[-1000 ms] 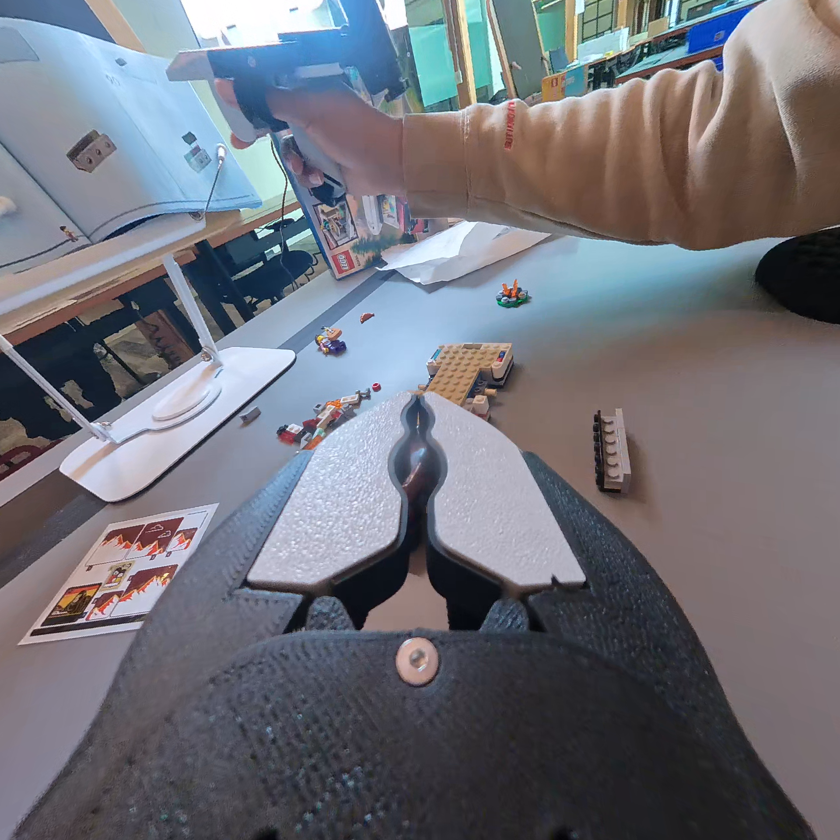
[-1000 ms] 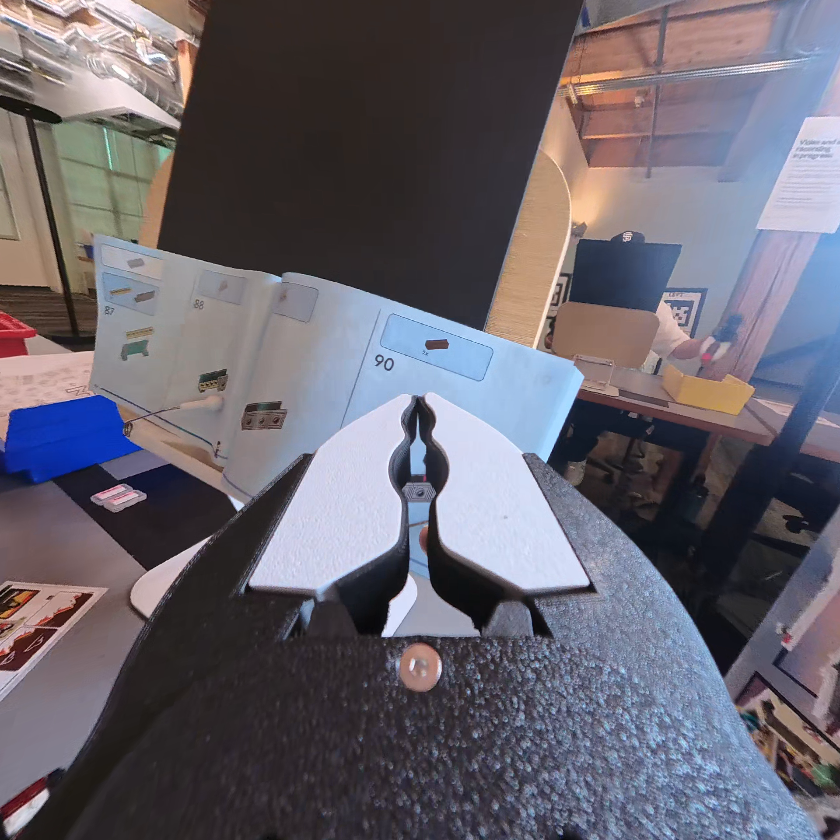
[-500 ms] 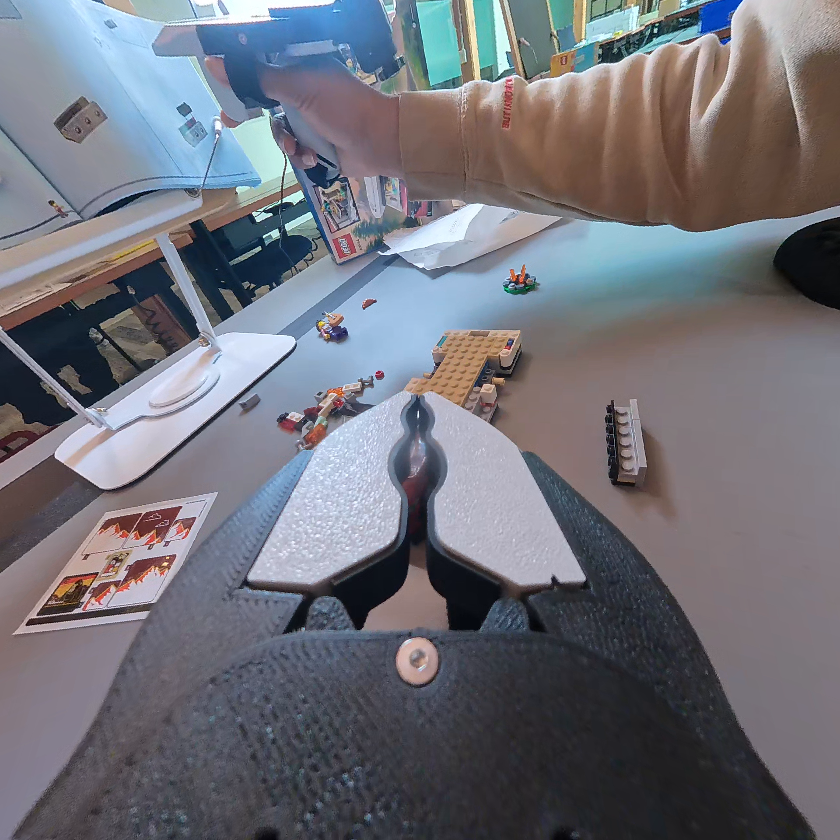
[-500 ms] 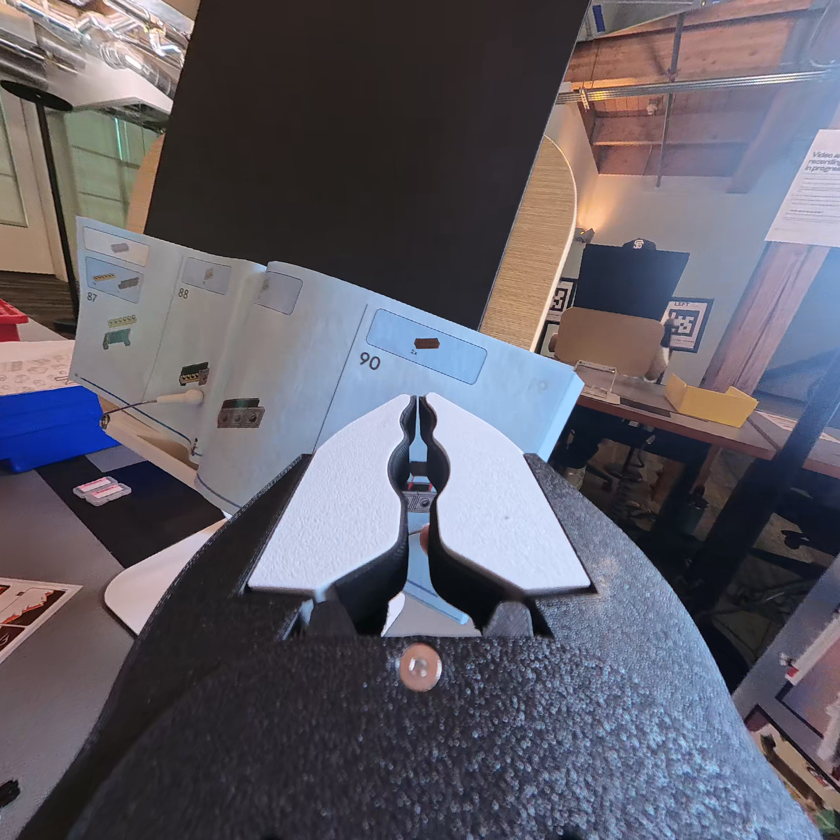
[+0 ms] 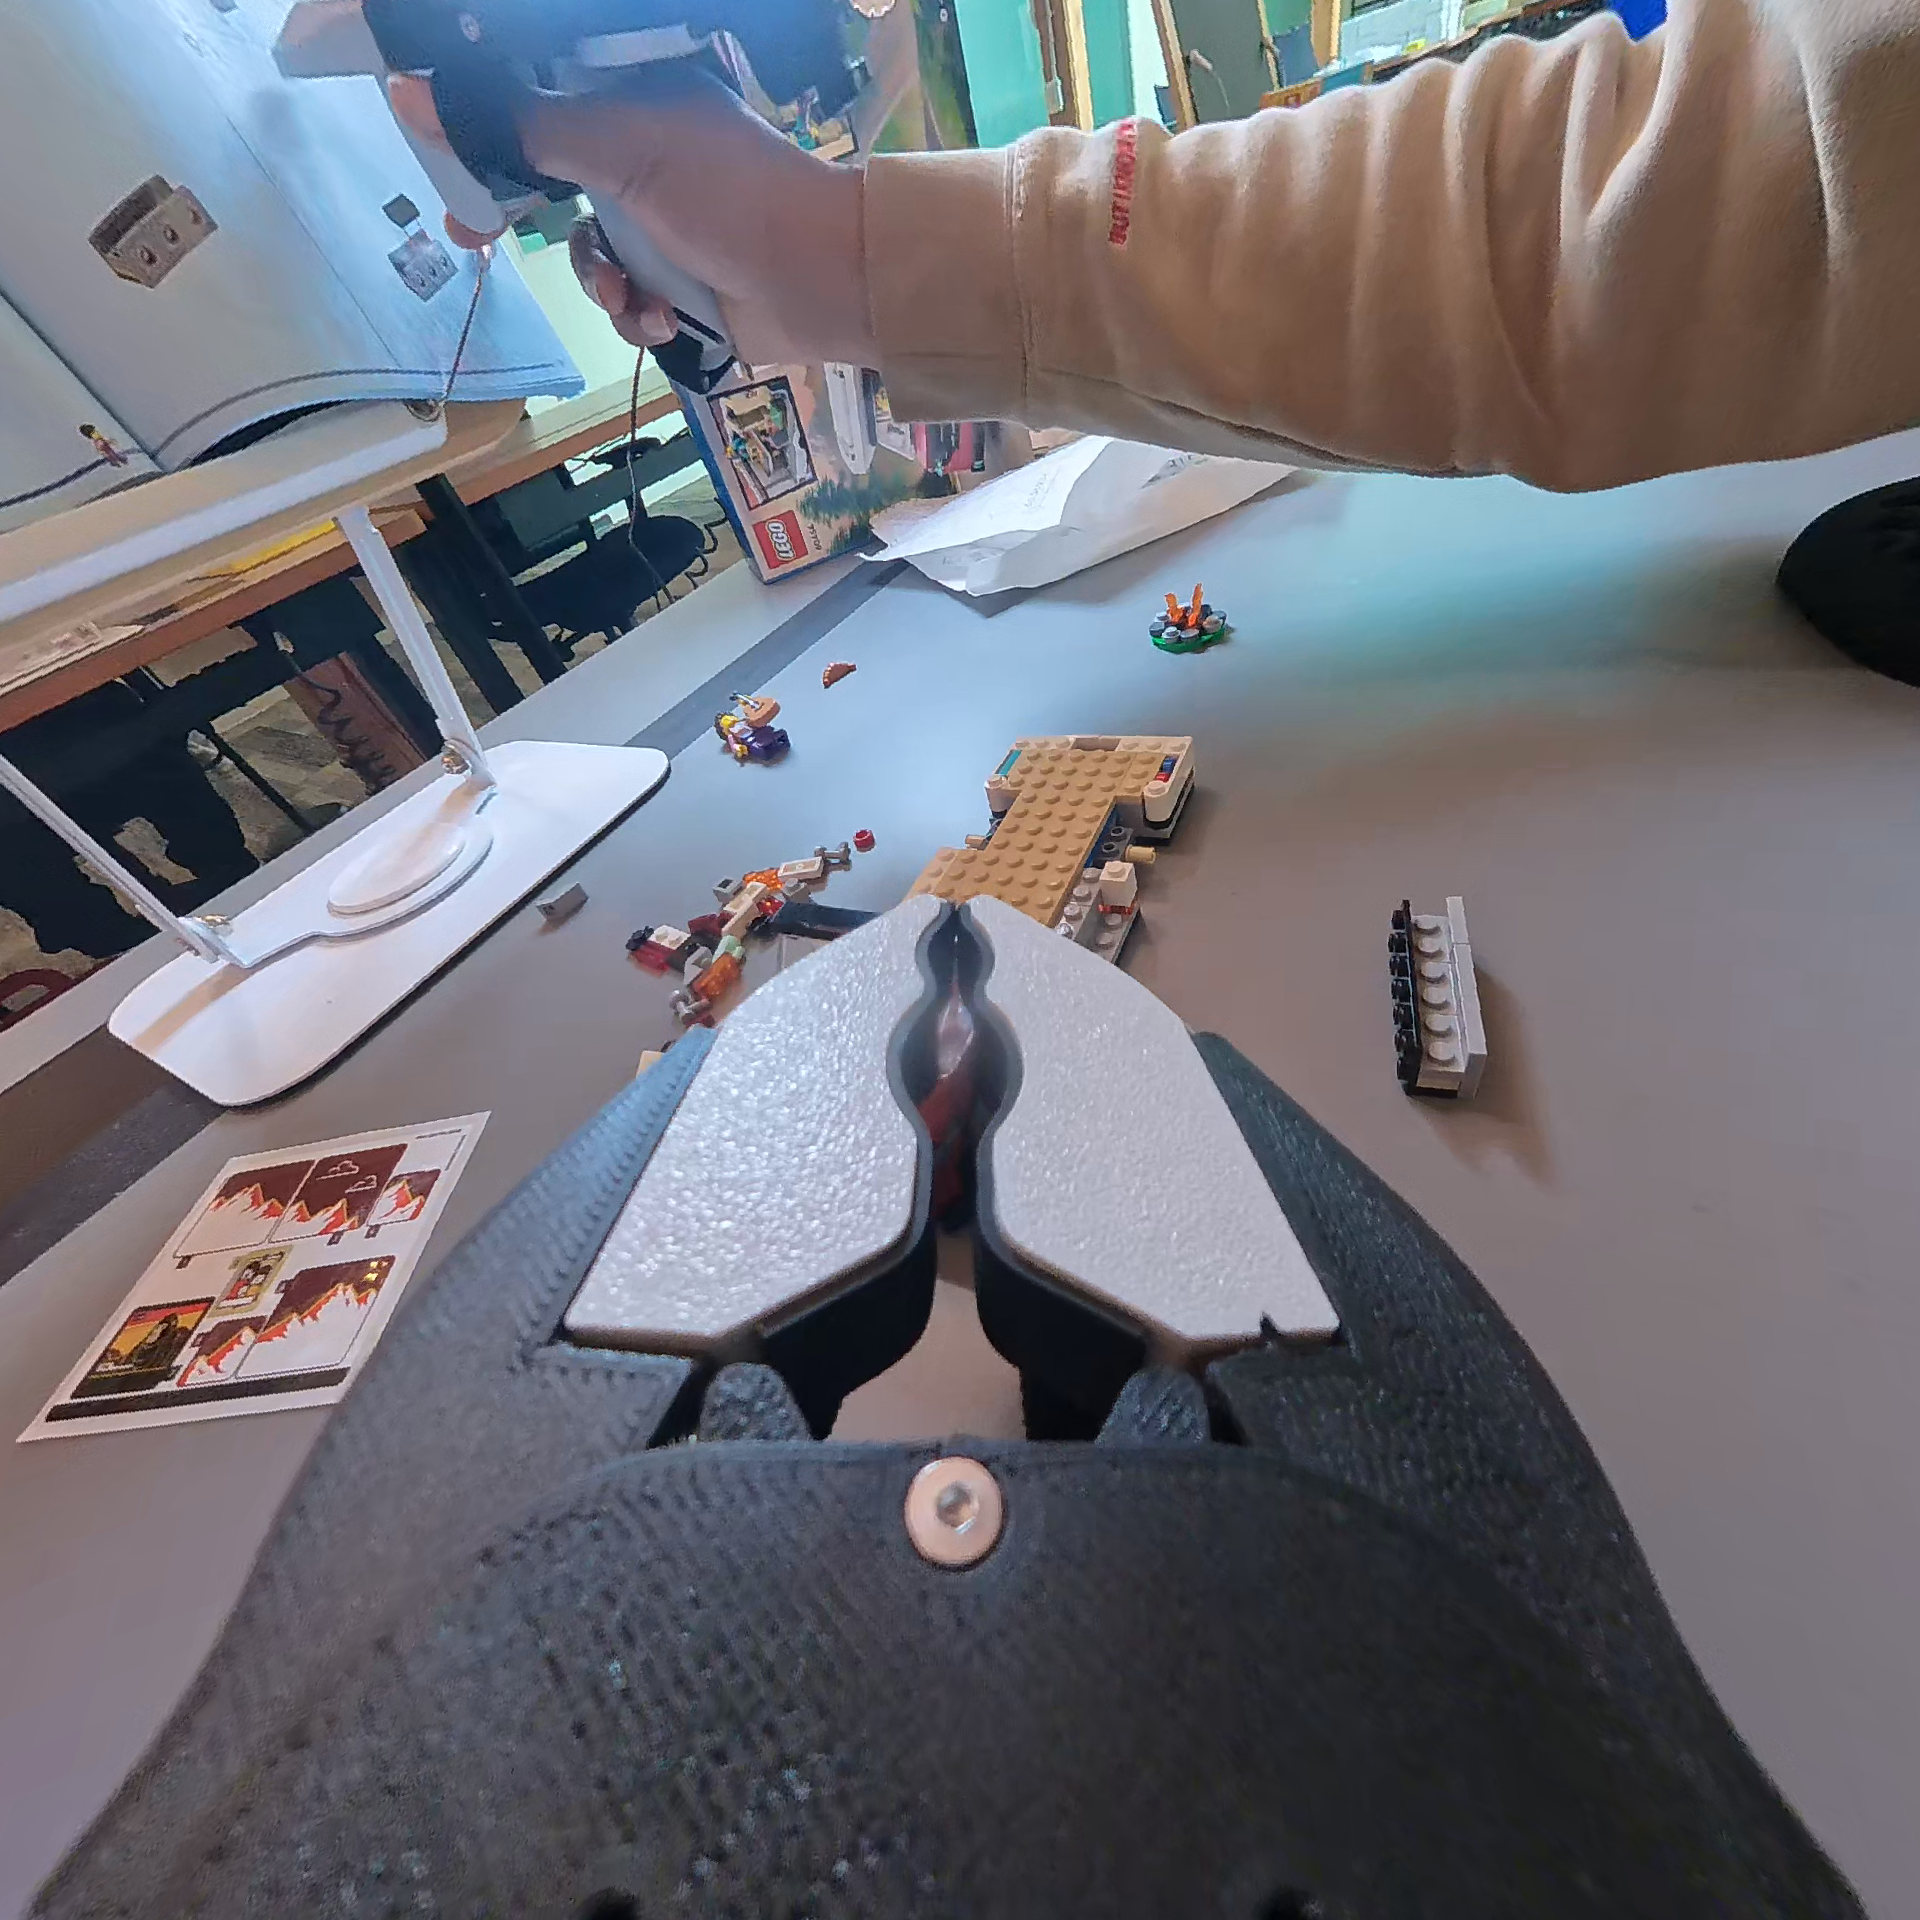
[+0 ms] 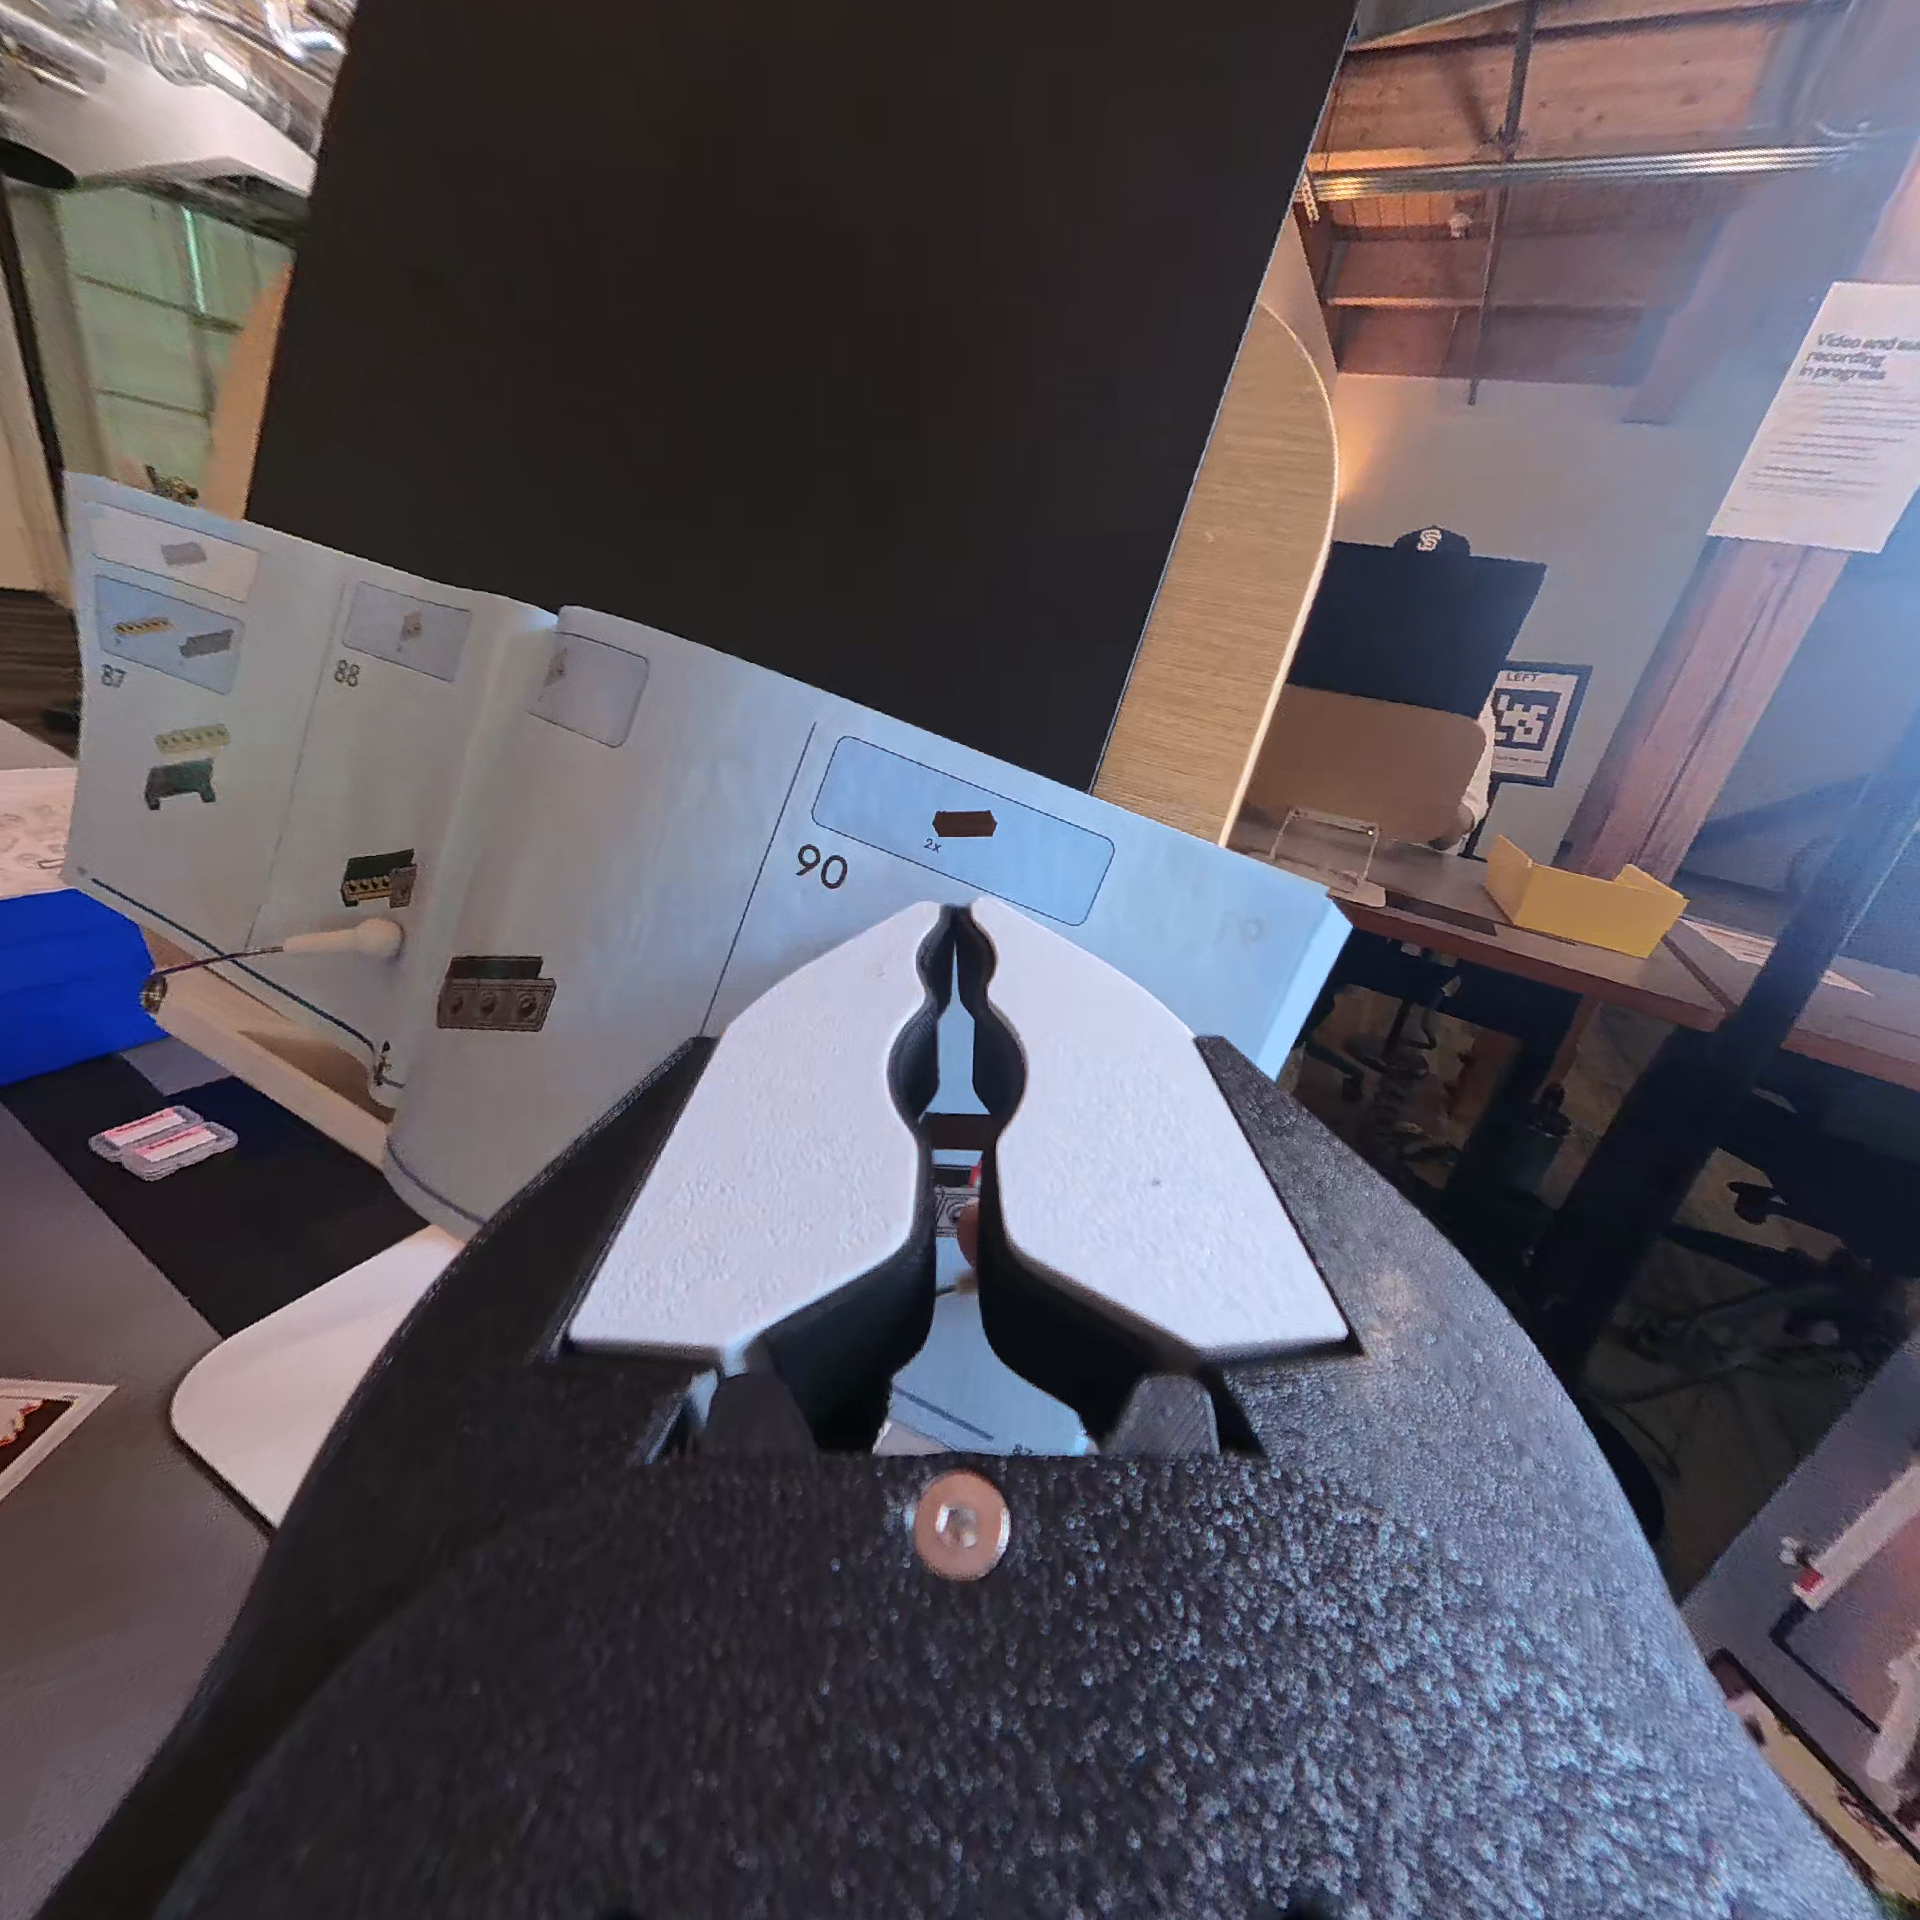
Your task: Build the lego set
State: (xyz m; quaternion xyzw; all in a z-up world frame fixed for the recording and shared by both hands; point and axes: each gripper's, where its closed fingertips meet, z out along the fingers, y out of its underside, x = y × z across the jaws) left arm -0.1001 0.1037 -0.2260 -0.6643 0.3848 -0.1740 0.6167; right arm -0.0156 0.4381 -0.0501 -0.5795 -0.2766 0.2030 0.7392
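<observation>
Left gripper (image 5: 954, 920) fingertips pressed together, low over the grey table (image 5: 1558, 1247), just short of a tan brick plate (image 5: 1060, 831). Loose small bricks (image 5: 727, 935) lie to its left, a grey-black brick strip (image 5: 1439, 1003) to its right. Right gripper (image 6: 960, 914) also closed, nothing visibly between its tips, raised before an open instruction booklet (image 6: 644, 831) on a white stand (image 5: 395, 894).
</observation>
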